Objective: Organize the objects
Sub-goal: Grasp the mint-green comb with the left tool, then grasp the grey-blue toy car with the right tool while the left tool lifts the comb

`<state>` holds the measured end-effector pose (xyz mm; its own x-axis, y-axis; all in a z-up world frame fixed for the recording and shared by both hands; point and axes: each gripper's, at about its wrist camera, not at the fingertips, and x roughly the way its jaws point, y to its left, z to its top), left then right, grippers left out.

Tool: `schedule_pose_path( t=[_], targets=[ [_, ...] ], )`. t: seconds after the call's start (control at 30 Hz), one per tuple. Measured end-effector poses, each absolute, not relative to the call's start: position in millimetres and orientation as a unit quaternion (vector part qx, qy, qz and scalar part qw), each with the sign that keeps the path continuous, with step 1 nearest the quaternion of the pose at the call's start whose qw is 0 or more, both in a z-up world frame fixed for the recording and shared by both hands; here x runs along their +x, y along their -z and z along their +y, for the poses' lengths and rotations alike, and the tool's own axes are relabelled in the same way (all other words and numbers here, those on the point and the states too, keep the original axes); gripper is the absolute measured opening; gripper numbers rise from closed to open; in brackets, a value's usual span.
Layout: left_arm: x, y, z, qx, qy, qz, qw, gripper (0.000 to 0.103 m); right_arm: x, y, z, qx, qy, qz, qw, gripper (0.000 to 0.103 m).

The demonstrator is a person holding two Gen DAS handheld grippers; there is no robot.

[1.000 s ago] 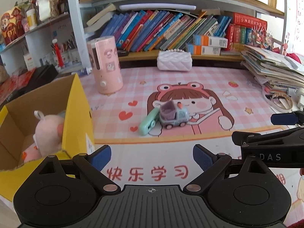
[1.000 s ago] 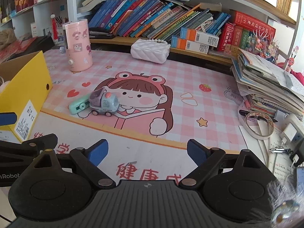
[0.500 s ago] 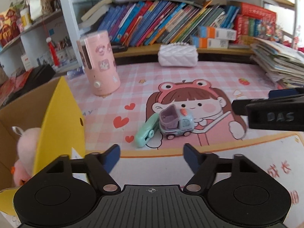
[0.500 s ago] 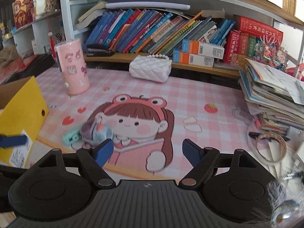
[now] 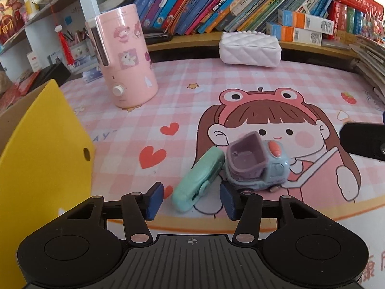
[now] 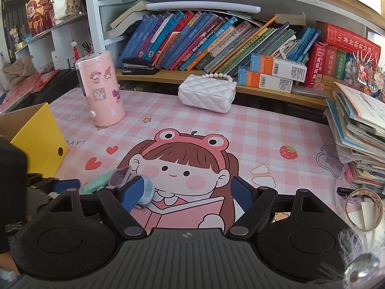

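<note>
A mint green case [image 5: 197, 180] lies on the pink desk mat [image 5: 240, 82], touching a small purple and blue toy truck [image 5: 256, 165] on its right. My left gripper [image 5: 191, 201] is open, its fingers straddling the near end of the green case. My right gripper [image 6: 187, 196] is open and empty, a little to the right of the truck [image 6: 142, 187], whose blue cab its left finger partly hides. The green case also shows in the right wrist view [image 6: 97, 184]. The yellow cardboard box [image 5: 45, 144] stands at the left.
A pink sticker-covered cylinder [image 5: 125, 55] stands at the back left. A white quilted purse [image 5: 250, 49] lies by the bookshelf [image 6: 216, 41]. A stack of books and papers [image 6: 361, 130] and a tape ring [image 6: 363, 209] sit at the right.
My left gripper has moved forward and down to the green case, and its fingers have narrowed. My right gripper has moved forward and left, closer to the toy truck.
</note>
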<state>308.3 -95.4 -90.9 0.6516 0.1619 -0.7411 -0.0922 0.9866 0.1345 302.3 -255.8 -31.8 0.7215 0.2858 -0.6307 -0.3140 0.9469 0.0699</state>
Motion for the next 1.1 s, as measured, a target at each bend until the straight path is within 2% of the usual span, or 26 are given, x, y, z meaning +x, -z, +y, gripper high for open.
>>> schedule_pose_path(
  t=[0.07,0.13,0.2,0.27,0.87,1.1],
  targets=[
    [312.6,91.3,-94.8,0.036,-0.066,0.411,0.908,0.049,304.1,33.1,-256.0,-0.019,-0.164,0.339,0.926,0.078],
    [314.2,91.8,-93.0,0.024,-0.056,0.410,0.910,0.041,306.1,35.0,-255.9,-0.016,-0.167,0.343,0.924,0.078],
    [313.6,91.7,-91.8,0.015,-0.040,0.411,0.911,0.023,308.0,36.4,-254.7,-0.013,-0.170,0.347,0.922,0.079],
    [311.7,91.2,-92.7,0.016,-0.030,0.414,0.910,0.018,309.6,37.5,-252.4,-0.012,-0.173,0.349,0.921,0.079],
    [233.4,58.6,-76.8,-0.010,-0.051,0.423,0.904,0.018,346.8,80.9,-191.8,-0.062,-0.241,0.385,0.889,0.081],
    [223.4,53.7,-71.0,-0.020,-0.059,0.419,0.906,0.018,353.4,97.5,-181.2,-0.087,-0.243,0.399,0.880,0.075]
  ],
)
